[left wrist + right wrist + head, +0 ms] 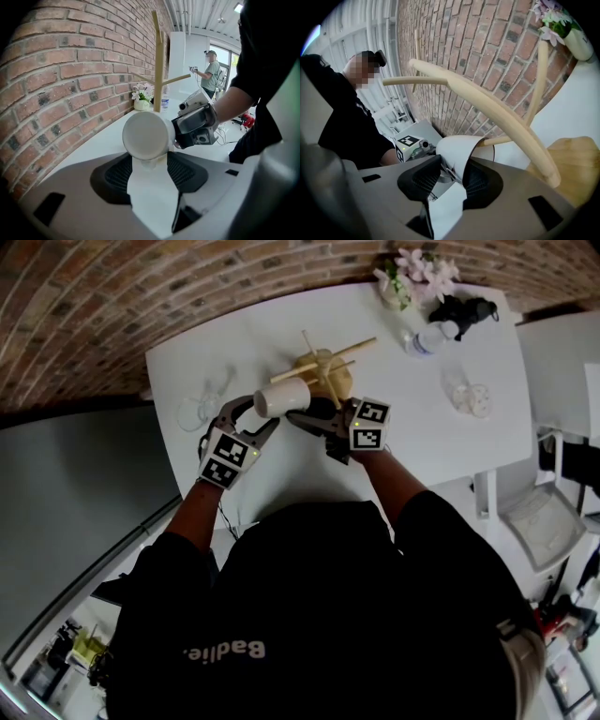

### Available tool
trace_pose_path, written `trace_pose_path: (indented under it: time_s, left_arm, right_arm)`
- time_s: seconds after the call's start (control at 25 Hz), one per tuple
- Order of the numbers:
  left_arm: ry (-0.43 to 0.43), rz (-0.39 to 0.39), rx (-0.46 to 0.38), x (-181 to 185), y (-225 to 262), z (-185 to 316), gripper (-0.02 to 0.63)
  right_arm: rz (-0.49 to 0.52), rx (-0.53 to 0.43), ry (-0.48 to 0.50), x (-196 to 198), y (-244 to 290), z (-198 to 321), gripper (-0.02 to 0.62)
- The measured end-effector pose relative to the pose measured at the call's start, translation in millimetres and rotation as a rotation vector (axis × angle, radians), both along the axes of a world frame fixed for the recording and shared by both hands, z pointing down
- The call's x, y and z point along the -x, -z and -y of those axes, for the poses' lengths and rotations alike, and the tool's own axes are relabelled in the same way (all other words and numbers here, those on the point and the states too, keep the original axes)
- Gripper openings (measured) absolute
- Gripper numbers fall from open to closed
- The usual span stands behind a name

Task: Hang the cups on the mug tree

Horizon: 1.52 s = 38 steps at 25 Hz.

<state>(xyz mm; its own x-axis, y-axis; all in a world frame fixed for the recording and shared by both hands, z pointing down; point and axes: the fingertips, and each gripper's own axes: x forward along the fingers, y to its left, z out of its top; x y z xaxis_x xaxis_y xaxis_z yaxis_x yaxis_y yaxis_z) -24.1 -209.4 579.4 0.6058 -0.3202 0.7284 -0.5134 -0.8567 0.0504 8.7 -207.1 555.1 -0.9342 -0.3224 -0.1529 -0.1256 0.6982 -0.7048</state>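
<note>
1. Cup [283, 399], white, lies on its side between the two claws. Its flat base is turned to the left claw and its mouth to the right claw.
2. Left claw [149, 158] stands wide and grips the cup's base end between its pad tips.
3. Right claw [451, 174] is partly open. The cup's rim wall runs between its pads, but a gap shows beside the wall, so it clamps nothing.
4. Mug tree [323, 373] stands on the white table [234, 343] just beyond the right claw. One wooden peg [487, 117] arches close over that claw's tips and the cup's mouth.
5. Flowers [417, 273] stand well beyond both claws, past the tree, near the brick wall [141, 287].
</note>
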Motion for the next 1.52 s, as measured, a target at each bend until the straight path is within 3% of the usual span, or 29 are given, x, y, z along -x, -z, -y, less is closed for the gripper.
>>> trace_pose_path:
  time_s: [0.24,0.48,1.08,1.52]
  left_arm:
    - [0.014,0.011,-0.005,-9,-2,6,0.227]
    - [0.038,0.092,-0.014,-11,-4,7,0.205]
    - [0.059,0.068,-0.002,-19,-32,-4,0.184]
    - [0.072,0.05,0.019,-23,-45,-8,0.186]
  right_arm:
    - [0.073,0.076,-0.036,-13,-9,10,0.161]
    - [0.107,0.143,-0.045,-25,-19,15,0.187]
    - [0.047,0.21,0.049,-33,-32,14,0.215]
    - [-0.009,0.24,0.037,-39,-34,16,0.215]
